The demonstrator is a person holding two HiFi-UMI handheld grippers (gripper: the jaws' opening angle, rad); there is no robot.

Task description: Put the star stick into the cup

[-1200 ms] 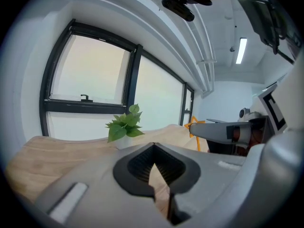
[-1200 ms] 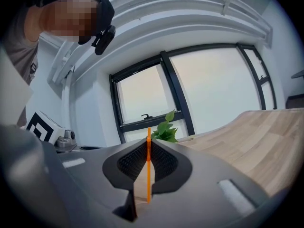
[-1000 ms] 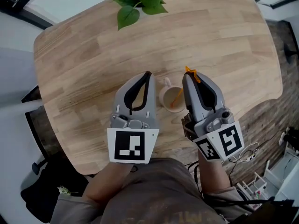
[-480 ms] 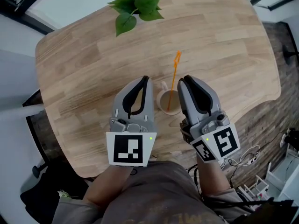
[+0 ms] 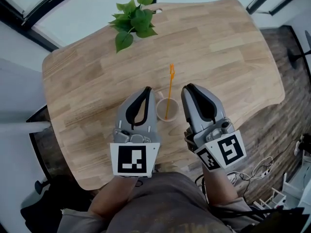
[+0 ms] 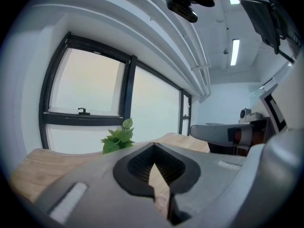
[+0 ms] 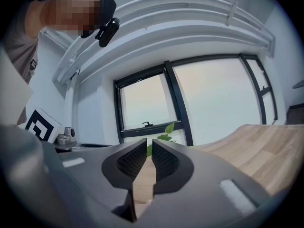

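A white cup (image 5: 166, 111) stands on the wooden table (image 5: 221, 47) between my two grippers. The orange star stick (image 5: 169, 89) stands in it, leaning on the rim with its star end up and away from me. Left of the cup my left gripper (image 5: 147, 89) is shut and holds nothing; its tips meet in the left gripper view (image 6: 153, 145). Just right of the cup is my right gripper (image 5: 186, 88), clear of the stick. In the right gripper view its jaws (image 7: 149, 144) stand a narrow slit apart with nothing between them.
A leafy green plant (image 5: 132, 19) sits at the table's far edge, also seen ahead of the left jaws (image 6: 118, 137). Windows lie beyond the table. Cables and a white rack (image 5: 272, 188) are on the floor at the right.
One second ago my right gripper held the stick slanted into the cup. It has let go; the stick now stands free in the cup and both grippers have drawn back slightly.
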